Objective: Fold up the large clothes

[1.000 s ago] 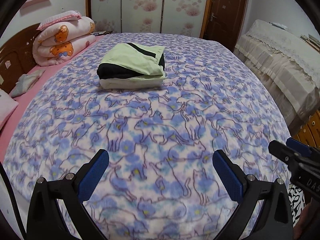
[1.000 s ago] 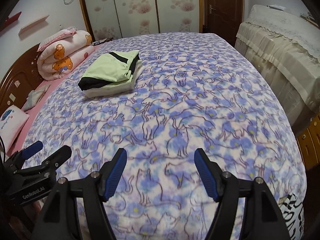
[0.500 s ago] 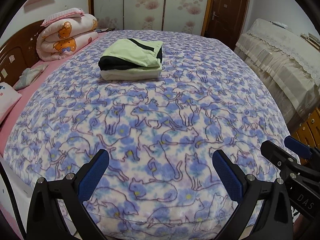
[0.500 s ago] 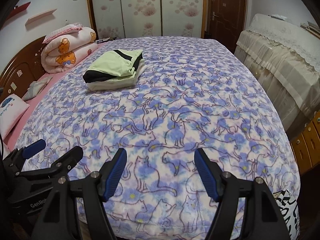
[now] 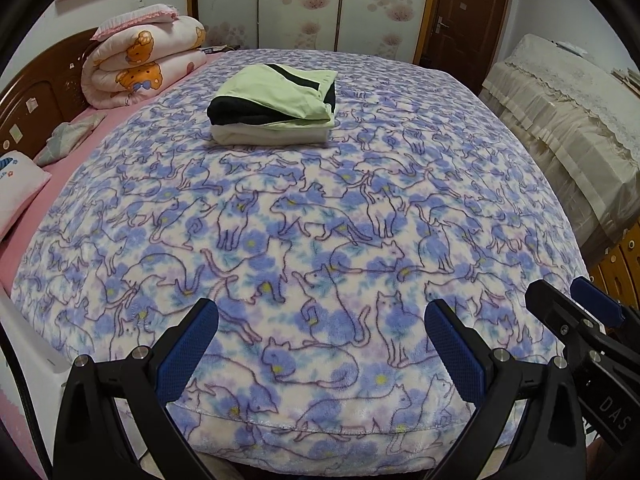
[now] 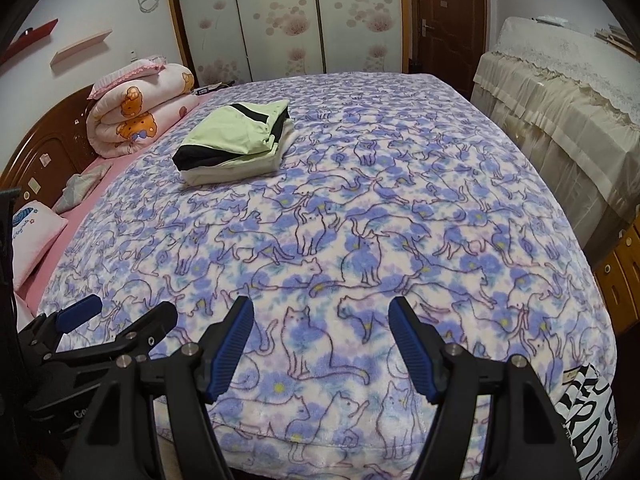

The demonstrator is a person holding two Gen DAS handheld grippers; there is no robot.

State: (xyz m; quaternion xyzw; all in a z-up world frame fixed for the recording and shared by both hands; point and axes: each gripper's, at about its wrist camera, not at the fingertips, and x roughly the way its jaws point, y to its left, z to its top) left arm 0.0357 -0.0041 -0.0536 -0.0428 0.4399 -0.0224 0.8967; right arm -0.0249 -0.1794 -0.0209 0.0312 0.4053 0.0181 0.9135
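Observation:
A folded stack of clothes (image 5: 276, 108), light green and black on top and cream below, lies on the far part of the bed; it also shows in the right wrist view (image 6: 236, 144). My left gripper (image 5: 320, 332) is open and empty over the bed's near edge, far from the stack. My right gripper (image 6: 320, 332) is open and empty, also at the near edge. The right gripper shows at the right of the left wrist view (image 5: 576, 316); the left gripper shows at the lower left of the right wrist view (image 6: 116, 320).
The bed is covered by a blue cat-print blanket (image 5: 340, 220). A rolled pink quilt (image 5: 144, 64) and pillows (image 5: 20, 188) lie by the wooden headboard at left. A cloth-covered cabinet (image 5: 568, 92) stands to the right. A door (image 5: 464, 12) is behind.
Both grippers have pulled back from the bed toward its near edge, so the folded stack looks farther away. Both stayed open and empty.

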